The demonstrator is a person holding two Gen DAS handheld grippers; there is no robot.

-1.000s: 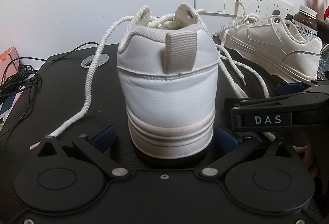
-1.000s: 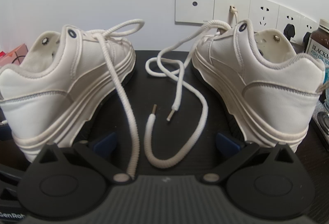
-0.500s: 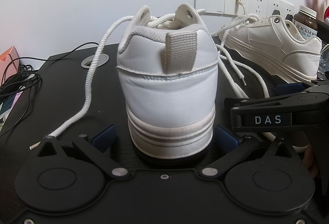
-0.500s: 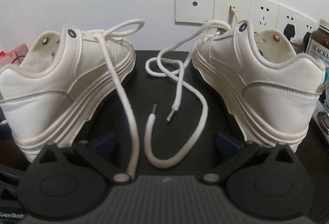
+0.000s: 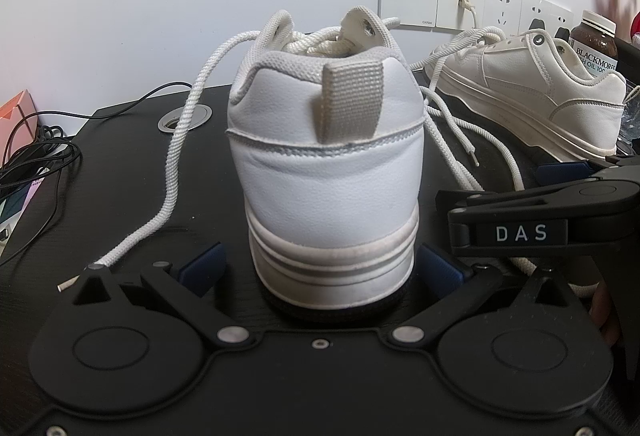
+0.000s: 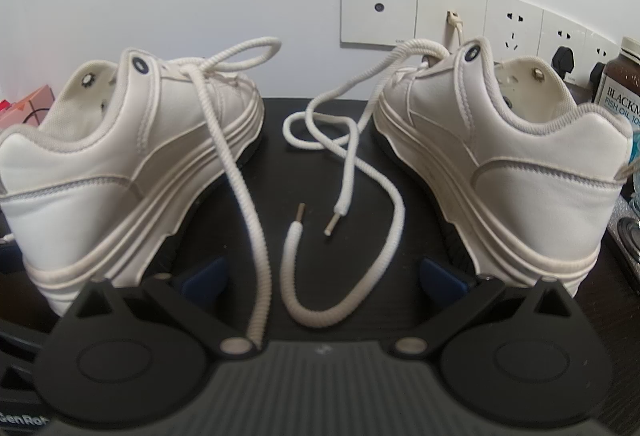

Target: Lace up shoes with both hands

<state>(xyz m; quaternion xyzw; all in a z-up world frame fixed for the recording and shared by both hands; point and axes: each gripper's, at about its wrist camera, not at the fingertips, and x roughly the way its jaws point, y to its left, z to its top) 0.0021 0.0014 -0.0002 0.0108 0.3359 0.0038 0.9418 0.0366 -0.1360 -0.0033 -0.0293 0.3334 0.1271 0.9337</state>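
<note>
The left gripper [image 5: 320, 268] stands spread wide, its blue pads either side of the heel of a white leather platform sneaker [image 5: 326, 164] on the black tabletop [image 5: 120, 172]. The right gripper [image 6: 322, 272] gapes empty between both sneakers, above loose white rope laces [image 6: 340, 196]; the second white sneaker [image 6: 500, 156] sits right.

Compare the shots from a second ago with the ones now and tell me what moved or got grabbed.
Nothing visibly changed. Both claws are as open as before: the left claw sits around the heel of the left shoe, the right claw between the two shoes. The lace tips lie on the black table where they were, and nothing has been taken hold of or let go.
</note>
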